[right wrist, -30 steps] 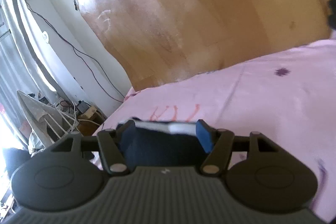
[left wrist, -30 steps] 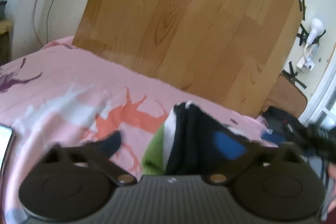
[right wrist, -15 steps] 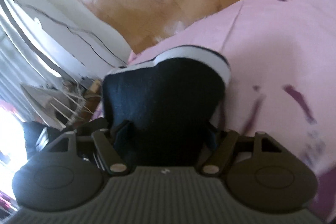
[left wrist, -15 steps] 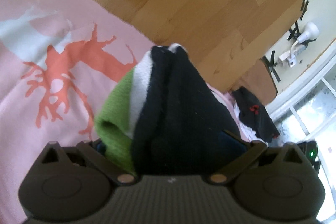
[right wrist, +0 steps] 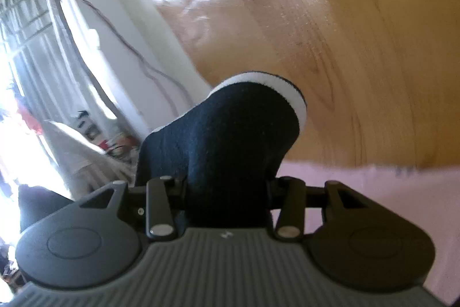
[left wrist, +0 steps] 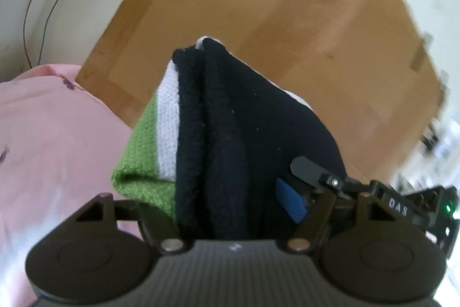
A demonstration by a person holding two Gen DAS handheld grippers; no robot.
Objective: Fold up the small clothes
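A small knitted garment (left wrist: 230, 134), navy with white and green bands, is bunched up between the jaws of my left gripper (left wrist: 230, 203) and stands up in front of the camera. My left gripper is shut on it; a blue pad (left wrist: 290, 203) shows at its right side. In the right wrist view another part of the navy garment (right wrist: 230, 140), with a white edge band, is clamped in my right gripper (right wrist: 227, 197). Part of the other gripper (left wrist: 382, 194) shows at the right of the left wrist view, touching the cloth.
A pink bedsheet (left wrist: 51, 134) lies below, also seen in the right wrist view (right wrist: 359, 192). A large wooden board (left wrist: 273, 19) leans behind the bed. A white wall with cables (right wrist: 115, 28) and a bright window stand at the left.
Both grippers have lifted and tilted upward with the garment. The bed fills less of each view and the wooden board fills more. The right gripper's tip has come into the left wrist view.
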